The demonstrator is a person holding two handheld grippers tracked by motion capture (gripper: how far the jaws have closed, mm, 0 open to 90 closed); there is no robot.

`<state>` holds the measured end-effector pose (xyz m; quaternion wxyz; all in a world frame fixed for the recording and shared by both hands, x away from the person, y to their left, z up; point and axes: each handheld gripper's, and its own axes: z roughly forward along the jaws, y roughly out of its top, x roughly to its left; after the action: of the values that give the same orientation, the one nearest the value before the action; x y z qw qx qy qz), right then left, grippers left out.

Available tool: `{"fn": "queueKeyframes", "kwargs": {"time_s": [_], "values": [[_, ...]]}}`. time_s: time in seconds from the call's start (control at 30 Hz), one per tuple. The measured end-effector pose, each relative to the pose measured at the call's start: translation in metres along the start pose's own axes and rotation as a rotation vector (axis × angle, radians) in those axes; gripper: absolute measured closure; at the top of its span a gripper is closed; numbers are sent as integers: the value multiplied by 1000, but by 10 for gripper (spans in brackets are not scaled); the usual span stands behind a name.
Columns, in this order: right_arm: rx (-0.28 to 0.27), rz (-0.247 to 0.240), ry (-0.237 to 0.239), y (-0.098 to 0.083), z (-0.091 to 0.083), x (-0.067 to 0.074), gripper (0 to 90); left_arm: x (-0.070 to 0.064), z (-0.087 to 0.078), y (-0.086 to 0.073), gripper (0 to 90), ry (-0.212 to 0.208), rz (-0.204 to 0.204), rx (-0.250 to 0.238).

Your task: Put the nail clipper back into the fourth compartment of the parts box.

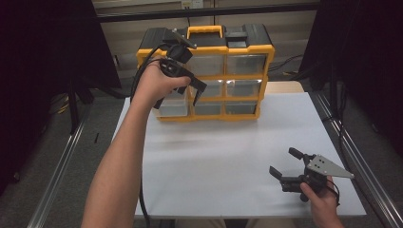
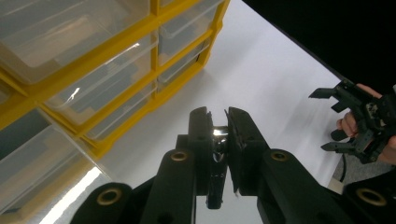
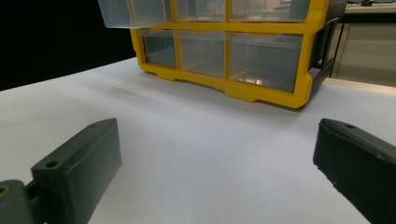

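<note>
Bare forearms, no sleeves. Left gripper: black jaws, brass-ringed pivot holes, black cable. Right gripper: black body, grey three-cornered plate with small holes, blocky black jaws.

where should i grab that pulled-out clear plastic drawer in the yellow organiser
Pinch the top edge of the pulled-out clear plastic drawer at its front wall, coming from the front and slightly above. It juts out of the yellow organiser towards the person, so that wall stands free.
</note>
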<state>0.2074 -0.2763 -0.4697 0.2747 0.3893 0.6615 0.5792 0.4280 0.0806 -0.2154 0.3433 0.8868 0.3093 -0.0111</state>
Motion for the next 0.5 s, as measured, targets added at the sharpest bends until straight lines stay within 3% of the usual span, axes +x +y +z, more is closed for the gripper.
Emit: {"fn": "queueKeyframes", "kwargs": {"time_s": [0.5], "values": [[-2, -2, 1, 0, 0, 0, 5, 8, -10, 6, 807, 34, -14, -18]]}}
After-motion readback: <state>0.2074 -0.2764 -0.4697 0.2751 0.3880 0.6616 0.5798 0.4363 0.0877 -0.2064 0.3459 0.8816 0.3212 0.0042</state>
